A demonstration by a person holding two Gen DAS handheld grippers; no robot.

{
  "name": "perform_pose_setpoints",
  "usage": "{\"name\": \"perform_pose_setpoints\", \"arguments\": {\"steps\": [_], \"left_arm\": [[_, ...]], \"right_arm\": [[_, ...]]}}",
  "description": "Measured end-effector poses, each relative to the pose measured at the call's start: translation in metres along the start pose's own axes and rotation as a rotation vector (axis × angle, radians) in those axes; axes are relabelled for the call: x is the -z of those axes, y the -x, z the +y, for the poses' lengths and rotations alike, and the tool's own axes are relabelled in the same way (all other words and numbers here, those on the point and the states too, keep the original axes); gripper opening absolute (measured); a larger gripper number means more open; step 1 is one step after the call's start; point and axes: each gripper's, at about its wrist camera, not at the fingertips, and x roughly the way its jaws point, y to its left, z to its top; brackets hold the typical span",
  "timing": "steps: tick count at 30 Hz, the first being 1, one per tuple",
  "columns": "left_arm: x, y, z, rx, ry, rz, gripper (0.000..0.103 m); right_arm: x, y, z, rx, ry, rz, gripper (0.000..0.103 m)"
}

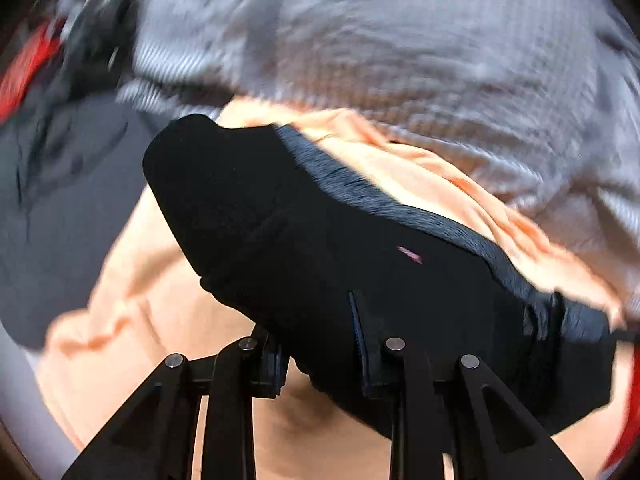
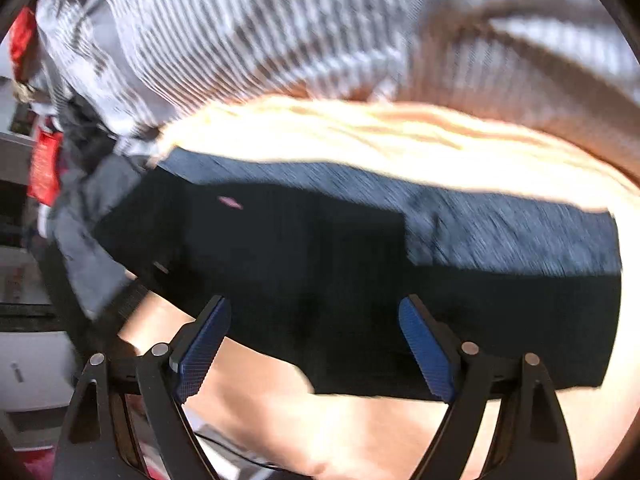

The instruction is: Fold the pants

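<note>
The dark pants (image 1: 320, 248) lie in a bundle on a peach cloth (image 1: 132, 280). The left gripper (image 1: 320, 364) pinches their near edge; the right gripper (image 2: 316, 348) hangs wide open above them, holding nothing. One-sided lifting could drag the bundle askew — or the thick fold could slip free.

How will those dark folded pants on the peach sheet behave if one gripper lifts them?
The dark folded pants would probably sag and unfold: they drape softly over the peach sheet. Their thick stacked layers suggest some weight. The textured weave should grip rather than slide against the left gripper.
</note>
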Motion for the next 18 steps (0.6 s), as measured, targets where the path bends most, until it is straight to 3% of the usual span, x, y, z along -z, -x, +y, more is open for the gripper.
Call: {"name": "perform_pose_setpoints", "arguments": {"steps": [4, 8, 13, 16, 18], "left_arm": [[-0.002, 0.009, -0.018, -0.037, -0.115, -0.037, 0.028], [-0.003, 0.013, -0.029, -0.058, -0.176, -0.06, 0.028], [-0.001, 0.022, -0.046, -0.061, -0.241, -0.096, 0.028], [0.0, 0.025, -0.051, -0.065, -0.265, -0.108, 0.028], [0.0, 0.027, -0.052, -0.065, -0.269, -0.112, 0.028]], "right_arm": [[-0.041, 0.014, 0.04, -0.079, 0.066, 0.012, 0.089], [-0.085, 0.004, 0.099, -0.11, 0.179, 0.109, 0.09], [-0.112, -0.032, 0.182, -0.057, 0.389, 0.247, 0.09], [-0.108, -0.057, 0.21, -0.041, 0.448, 0.356, 0.09], [-0.106, -0.078, 0.225, 0.017, 0.486, 0.416, 0.09]]}}
